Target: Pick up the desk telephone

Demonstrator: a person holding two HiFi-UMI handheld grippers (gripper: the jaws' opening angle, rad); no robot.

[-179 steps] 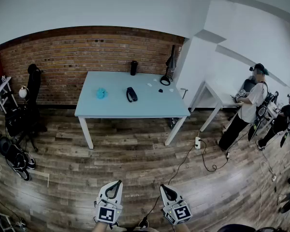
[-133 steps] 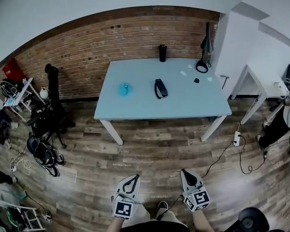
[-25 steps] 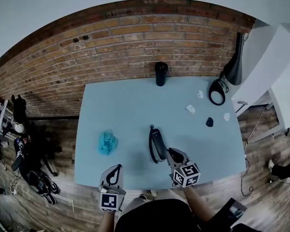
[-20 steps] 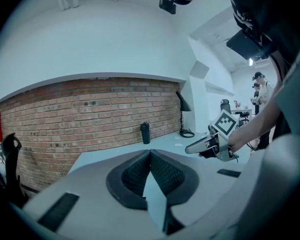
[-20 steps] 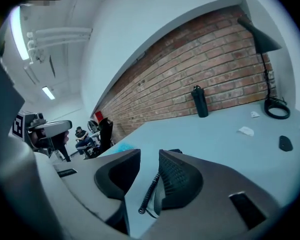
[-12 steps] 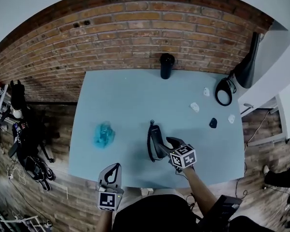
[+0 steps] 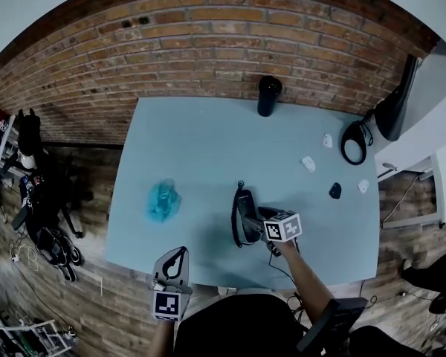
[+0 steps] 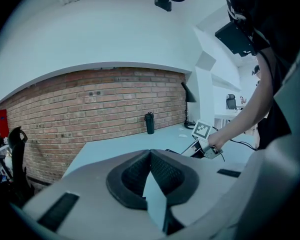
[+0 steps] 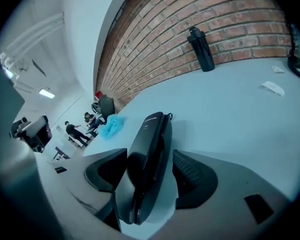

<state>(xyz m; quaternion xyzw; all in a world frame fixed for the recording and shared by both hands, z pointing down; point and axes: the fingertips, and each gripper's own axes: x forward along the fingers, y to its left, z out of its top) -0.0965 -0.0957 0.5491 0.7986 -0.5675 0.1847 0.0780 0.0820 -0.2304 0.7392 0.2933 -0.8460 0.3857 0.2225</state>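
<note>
The black desk telephone (image 7: 244, 211) lies on the pale blue table (image 7: 208, 140), a little right of centre near the front. My right gripper (image 7: 257, 215) has come down over it. In the right gripper view the handset (image 9: 149, 149) lies lengthwise between the jaws, which have just been opening. A strip of table shows between it and the right pad (image 9: 190, 171), so nothing is squeezed. My left gripper (image 7: 178, 253) hovers at the table's front edge, shut and empty, its pads (image 8: 165, 171) meeting at the tips.
A black bottle (image 7: 268, 95) stands at the table's back edge by the brick wall. A crumpled blue thing (image 7: 162, 201) lies left of the phone. A desk lamp's base (image 7: 354, 141) and several small white and black bits (image 7: 308, 163) occupy the right end.
My right gripper has sunk onto the phone and its jaws have spread around the handset. The left gripper dipped slightly near the front edge. Earlier I walked up to the table.
</note>
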